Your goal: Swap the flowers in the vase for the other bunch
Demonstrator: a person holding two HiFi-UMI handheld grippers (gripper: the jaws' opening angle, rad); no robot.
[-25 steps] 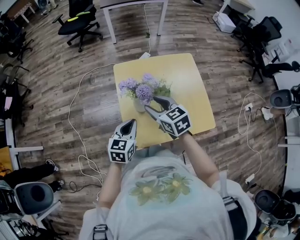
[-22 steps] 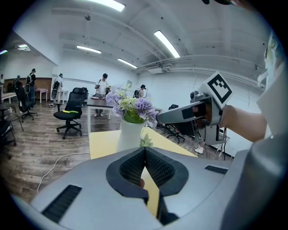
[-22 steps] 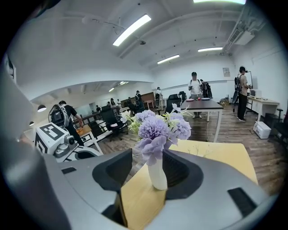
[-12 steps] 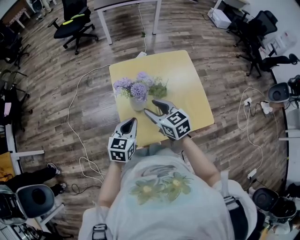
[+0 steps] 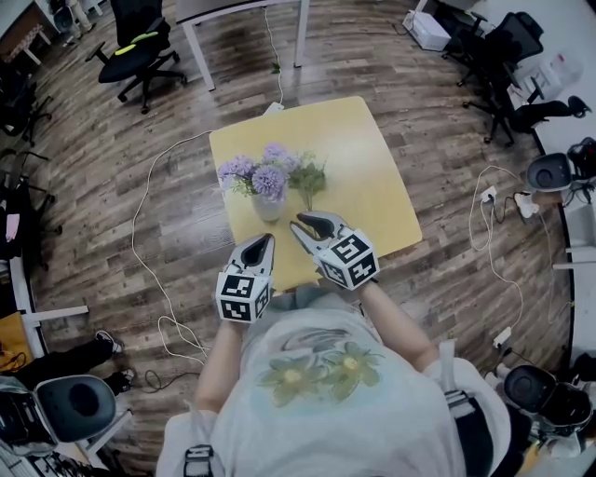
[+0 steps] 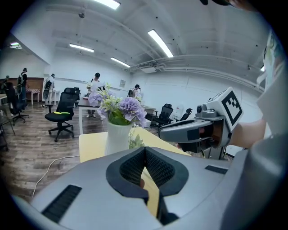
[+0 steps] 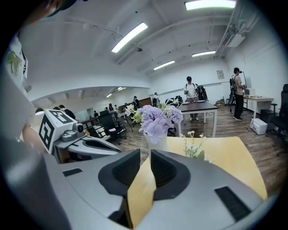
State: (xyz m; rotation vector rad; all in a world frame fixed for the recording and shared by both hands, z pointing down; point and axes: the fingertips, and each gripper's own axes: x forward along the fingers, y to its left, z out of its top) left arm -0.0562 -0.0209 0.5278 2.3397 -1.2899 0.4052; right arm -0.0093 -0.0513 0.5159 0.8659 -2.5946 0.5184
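A white vase [image 5: 268, 207] with purple flowers [image 5: 264, 175] stands at the left of the yellow table [image 5: 372, 168]. The other bunch [image 5: 308, 177], green sprigs with small white blooms, lies on the table just right of the vase. My left gripper [image 5: 264, 241] hovers shut and empty over the near edge, short of the vase. My right gripper [image 5: 303, 224] hangs beside it, jaws closing to a narrow gap with nothing between them. The right gripper view shows the vase [image 7: 157, 143] and the other bunch [image 7: 193, 146] ahead. The vase [image 6: 118, 137] also stands ahead in the left gripper view.
Office chairs [image 5: 138, 45] and a white-legged desk [image 5: 247, 9] stand beyond the table. Cables [image 5: 154, 233] trail over the wood floor to the left and right. Several people stand far off in both gripper views.
My right gripper has drawn back from the flowers toward the table's near edge and its jaws have narrowed. The green bunch now lies uncovered beside the vase. The left gripper has hardly moved.
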